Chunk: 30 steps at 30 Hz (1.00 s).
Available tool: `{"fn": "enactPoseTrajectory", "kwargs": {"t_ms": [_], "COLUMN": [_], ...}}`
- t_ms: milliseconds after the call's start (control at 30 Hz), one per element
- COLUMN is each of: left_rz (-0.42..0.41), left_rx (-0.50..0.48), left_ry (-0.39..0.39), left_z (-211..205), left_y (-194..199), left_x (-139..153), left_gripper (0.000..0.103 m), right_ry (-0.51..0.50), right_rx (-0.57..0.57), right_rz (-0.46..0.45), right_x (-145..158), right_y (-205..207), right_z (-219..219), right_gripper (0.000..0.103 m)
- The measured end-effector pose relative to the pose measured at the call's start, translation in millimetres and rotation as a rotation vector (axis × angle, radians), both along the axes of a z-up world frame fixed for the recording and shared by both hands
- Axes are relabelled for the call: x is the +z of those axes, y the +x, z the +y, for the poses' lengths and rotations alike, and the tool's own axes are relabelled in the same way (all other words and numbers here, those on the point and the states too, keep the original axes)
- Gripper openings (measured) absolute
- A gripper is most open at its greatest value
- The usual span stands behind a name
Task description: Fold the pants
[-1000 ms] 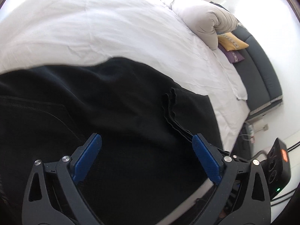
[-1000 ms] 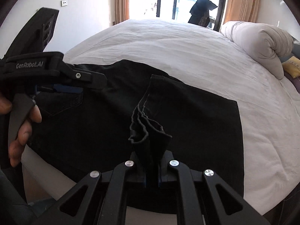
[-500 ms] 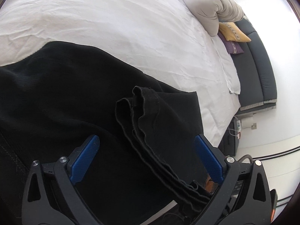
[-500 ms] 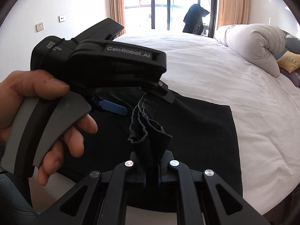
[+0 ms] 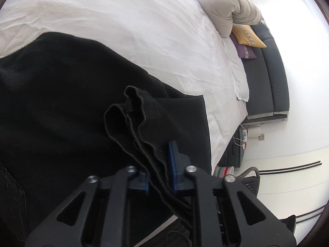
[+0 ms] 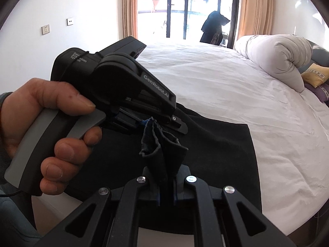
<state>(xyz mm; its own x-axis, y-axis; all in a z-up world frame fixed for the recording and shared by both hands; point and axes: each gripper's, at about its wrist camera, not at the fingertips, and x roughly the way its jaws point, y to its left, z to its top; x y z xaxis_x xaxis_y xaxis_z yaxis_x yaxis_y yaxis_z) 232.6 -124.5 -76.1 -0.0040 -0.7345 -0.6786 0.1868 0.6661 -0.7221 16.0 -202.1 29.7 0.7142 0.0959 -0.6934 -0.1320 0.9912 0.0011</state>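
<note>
Black pants (image 5: pixel 61 113) lie flat on the white bed (image 5: pixel 144 30). My left gripper (image 5: pixel 159 177) has its jaws closing, and its blue pads (image 5: pixel 171 162) press on the bunched leg hems (image 5: pixel 133 107), which stand up in wavy layers. In the right wrist view my right gripper (image 6: pixel 165 193) is shut on the same bunch of hems (image 6: pixel 162 144), lifted above the rest of the pants (image 6: pixel 216 148). The left gripper (image 6: pixel 147 121), held by a hand (image 6: pixel 51 111), grips the top of that bunch just beyond my right fingers.
A rolled grey duvet (image 6: pixel 277 57) lies at the head of the bed, with yellow (image 5: pixel 246 36) and purple cushions against a dark headboard (image 5: pixel 267 72). A nightstand (image 5: pixel 236 148) stands by the bed's edge. Glass balcony doors (image 6: pixel 185 10) are beyond the bed.
The left gripper came over from the flat pants to the raised hems and shut on them; it was wide open before. The right gripper kept its grip, lifting slightly.
</note>
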Motion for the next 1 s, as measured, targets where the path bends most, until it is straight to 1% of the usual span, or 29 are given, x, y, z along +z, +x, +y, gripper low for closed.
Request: {"fn": "enactPoseTrajectory", "kwargs": {"t_ms": [167, 467, 567, 667, 700, 767, 800, 833, 867, 933, 967, 1000], "left_rz": [-0.029, -0.063, -0.068, -0.079, -0.082, -0.088, -0.096, -0.111, -0.143, -0.226, -0.27, -0.305], "left_rx": [0.009, 0.068, 0.068, 0.075, 0.073, 0.068, 0.067, 0.073, 0.082, 0.107, 0.133, 0.151], "left_ry": [0.001, 0.071, 0.105, 0.13, 0.133, 0.141, 0.151, 0.168, 0.195, 0.235, 0.239, 0.246], "left_z": [17.3, 70.5, 82.3, 86.2, 87.9, 88.8, 89.8, 92.0, 95.5, 104.3, 110.8, 114.7], "left_y": [0.3, -2.2, -2.0, -2.9, -3.7, -5.1, -5.4, -6.0, -7.8, -11.3, -13.3, -14.5], "left_x": [6.5, -0.7, -6.2, -12.3, -14.2, -14.0, -11.5, -8.1, -1.6, 13.4, 21.9, 29.5], "left_gripper": [0.006, 0.006, 0.006, 0.009, 0.009, 0.009, 0.011, 0.013, 0.02, 0.065, 0.103, 0.103], "right_ry": [-0.007, -0.002, -0.009, 0.012, 0.019, 0.045, 0.062, 0.094, 0.136, 0.22, 0.268, 0.308], "right_rx": [0.027, 0.128, 0.157, 0.165, 0.167, 0.178, 0.178, 0.179, 0.184, 0.188, 0.195, 0.197], "right_rz": [-0.001, 0.025, 0.042, 0.078, 0.093, 0.131, 0.148, 0.171, 0.192, 0.205, 0.194, 0.185], "right_x": [0.6, -0.9, -6.6, -16.6, -19.8, -27.7, -31.9, -34.2, -34.8, -28.9, -22.5, -16.2], "right_y": [-2.5, -2.1, -2.3, -2.2, -0.9, 0.6, 0.8, 0.5, -0.2, -5.5, -9.9, -13.8], "right_z": [7.5, 48.7, 58.1, 60.8, 60.7, 59.5, 59.4, 56.8, 53.6, 43.7, 35.9, 26.7], "right_gripper": [0.01, 0.01, 0.01, 0.01, 0.011, 0.016, 0.018, 0.026, 0.038, 0.047, 0.05, 0.052]}}
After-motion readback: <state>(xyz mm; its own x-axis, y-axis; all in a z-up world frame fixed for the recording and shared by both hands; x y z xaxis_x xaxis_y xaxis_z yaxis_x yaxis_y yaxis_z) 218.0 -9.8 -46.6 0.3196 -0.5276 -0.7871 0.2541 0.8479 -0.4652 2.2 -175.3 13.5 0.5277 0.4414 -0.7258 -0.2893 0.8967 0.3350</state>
